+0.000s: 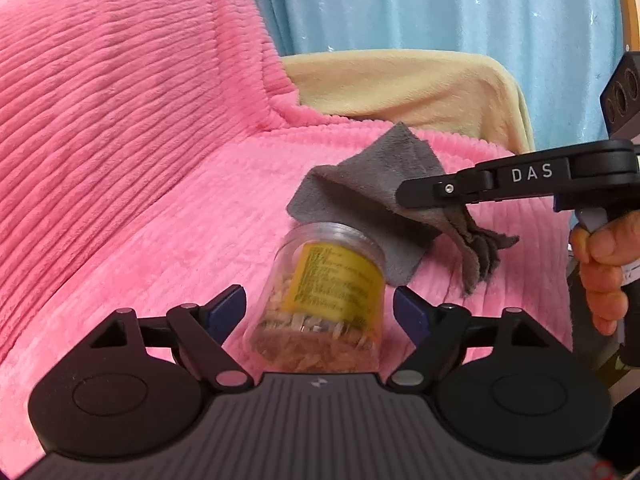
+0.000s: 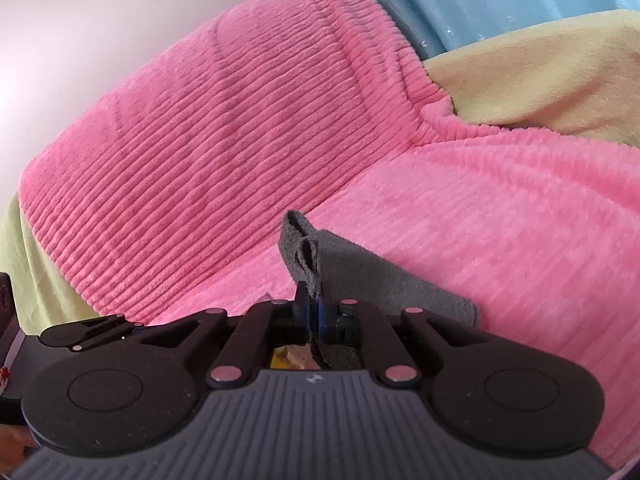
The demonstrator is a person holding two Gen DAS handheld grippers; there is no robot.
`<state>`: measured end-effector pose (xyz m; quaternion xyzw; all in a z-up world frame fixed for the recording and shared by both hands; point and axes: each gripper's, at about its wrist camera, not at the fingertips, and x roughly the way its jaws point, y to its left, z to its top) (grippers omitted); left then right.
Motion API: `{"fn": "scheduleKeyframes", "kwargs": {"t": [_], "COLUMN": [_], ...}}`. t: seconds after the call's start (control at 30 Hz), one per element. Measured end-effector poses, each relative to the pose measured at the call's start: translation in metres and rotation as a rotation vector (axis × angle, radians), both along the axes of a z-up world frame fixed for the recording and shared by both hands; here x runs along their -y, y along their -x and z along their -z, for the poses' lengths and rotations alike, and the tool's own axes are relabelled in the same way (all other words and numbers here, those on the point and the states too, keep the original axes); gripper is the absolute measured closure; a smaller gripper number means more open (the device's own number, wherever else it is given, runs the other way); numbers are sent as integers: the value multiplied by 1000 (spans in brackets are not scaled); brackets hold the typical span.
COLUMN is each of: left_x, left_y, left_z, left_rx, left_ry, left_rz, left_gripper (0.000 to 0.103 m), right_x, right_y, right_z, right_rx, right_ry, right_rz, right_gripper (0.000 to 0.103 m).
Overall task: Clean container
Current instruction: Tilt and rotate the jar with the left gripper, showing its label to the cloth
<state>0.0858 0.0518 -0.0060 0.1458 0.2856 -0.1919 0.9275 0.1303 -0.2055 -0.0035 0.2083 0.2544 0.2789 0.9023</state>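
Left wrist: container (image 1: pixel 320 304) between spread jaws, untouched.

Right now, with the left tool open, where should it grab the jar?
Probably close on the clear jar across its lower body, one finger per side. The jar sits between the left tool fingers, bottom end nearest it, which leaves the upper end free for the grey cloth held by the right tool.
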Motion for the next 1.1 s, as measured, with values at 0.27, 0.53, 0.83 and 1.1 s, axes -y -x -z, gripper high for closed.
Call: {"fn": "scheduleKeyframes", "kwargs": {"t": [0.27, 0.53, 0.83, 1.1], "left_x": [34, 59, 11, -11], "left_y": [-67, -85, -6, 23], "left_z": [-9, 12, 9, 12], "left_rx": [-226, -265, 24, 56], "left_ry": [-160, -281, -35, 46], "left_rz": [60, 65, -37, -101], "left_gripper": [19, 17, 17, 15], "right_x": [17, 38, 34, 13], "right_y": [-6, -11, -12, -8], "right_z": [-1, -3, -1, -1], "right_rx": [-17, -22, -23, -3], "right_ry": [-53, -85, -85, -68], "right_rz": [44, 76, 64, -7], "right_gripper": [101, 101, 101, 101]}}
